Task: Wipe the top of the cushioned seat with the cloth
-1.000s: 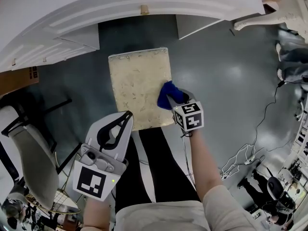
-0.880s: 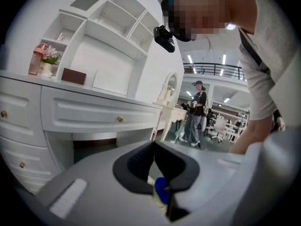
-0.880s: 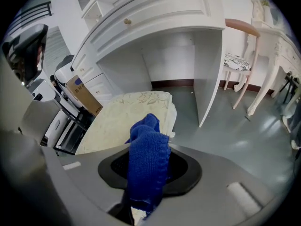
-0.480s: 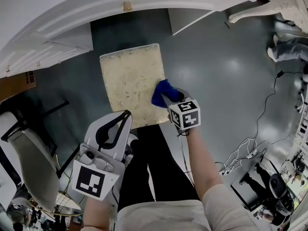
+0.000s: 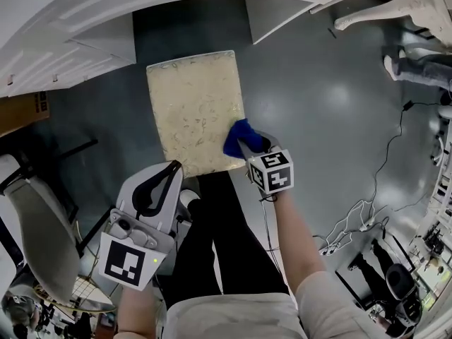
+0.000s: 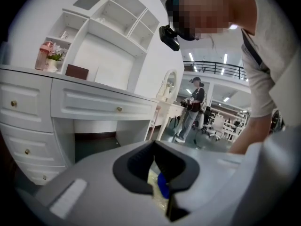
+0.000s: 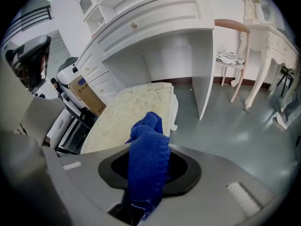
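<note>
R gripper (image 5: 247,147) jaws squeeze the blue cloth (image 5: 237,135). Cloth sits on the seat (image 5: 192,108), at its right edge, near end. L gripper (image 5: 174,167) jaws together, nothing in them, off the seat, beside the legs (image 5: 233,239).

The seat (image 5: 191,97) top lies bare beyond and left of my cloth (image 5: 239,138), and the floor (image 5: 318,104) to its right is open as far as the cables (image 5: 353,224). The desk (image 5: 70,41) blocks the way just past the seat's far edge. A chair (image 5: 39,239) stands at my left, and my legs (image 5: 226,232) close the near side.
</note>
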Action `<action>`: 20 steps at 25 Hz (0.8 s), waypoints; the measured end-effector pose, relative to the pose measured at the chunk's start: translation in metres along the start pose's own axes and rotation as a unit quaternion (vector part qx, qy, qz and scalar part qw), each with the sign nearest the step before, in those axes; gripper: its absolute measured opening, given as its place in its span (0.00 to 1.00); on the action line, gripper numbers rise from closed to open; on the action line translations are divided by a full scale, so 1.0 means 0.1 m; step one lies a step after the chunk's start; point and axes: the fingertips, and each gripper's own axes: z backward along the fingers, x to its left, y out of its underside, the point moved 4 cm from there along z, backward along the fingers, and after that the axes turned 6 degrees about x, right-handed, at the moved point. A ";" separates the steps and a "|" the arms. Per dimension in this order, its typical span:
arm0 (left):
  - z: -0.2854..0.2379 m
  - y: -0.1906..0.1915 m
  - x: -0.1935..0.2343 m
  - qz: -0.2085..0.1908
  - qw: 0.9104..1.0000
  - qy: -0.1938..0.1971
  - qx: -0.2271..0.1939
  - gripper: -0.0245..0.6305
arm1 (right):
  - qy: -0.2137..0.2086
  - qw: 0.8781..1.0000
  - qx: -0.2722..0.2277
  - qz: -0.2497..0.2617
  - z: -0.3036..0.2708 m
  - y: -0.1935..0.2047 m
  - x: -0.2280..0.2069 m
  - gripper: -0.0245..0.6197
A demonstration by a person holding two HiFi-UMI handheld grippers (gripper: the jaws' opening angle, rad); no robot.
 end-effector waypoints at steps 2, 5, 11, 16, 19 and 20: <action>0.05 0.02 -0.02 -0.002 1.000 -0.001 0.001 0.04 | -0.001 1.000 0.002 -0.002 0.03 0.09 0.02 0.23; 0.08 0.00 -0.03 -0.006 1.000 -0.003 -0.003 0.04 | 0.002 1.000 0.003 -0.004 0.05 0.14 0.04 0.23; 0.17 0.00 -0.06 0.001 1.000 -0.010 -0.019 0.04 | 0.007 1.000 0.011 -0.006 0.03 0.10 0.08 0.23; 0.30 0.13 -0.04 0.009 1.000 -0.018 -0.015 0.04 | 0.019 1.000 0.001 -0.012 0.00 0.08 0.18 0.23; 0.41 0.19 0.00 0.012 1.000 -0.025 -0.014 0.04 | 0.012 1.000 -0.001 0.000 -0.04 0.04 0.33 0.23; 0.44 0.20 0.01 0.013 0.999 -0.029 -0.015 0.04 | 0.009 1.000 0.001 0.007 -0.06 0.03 0.39 0.23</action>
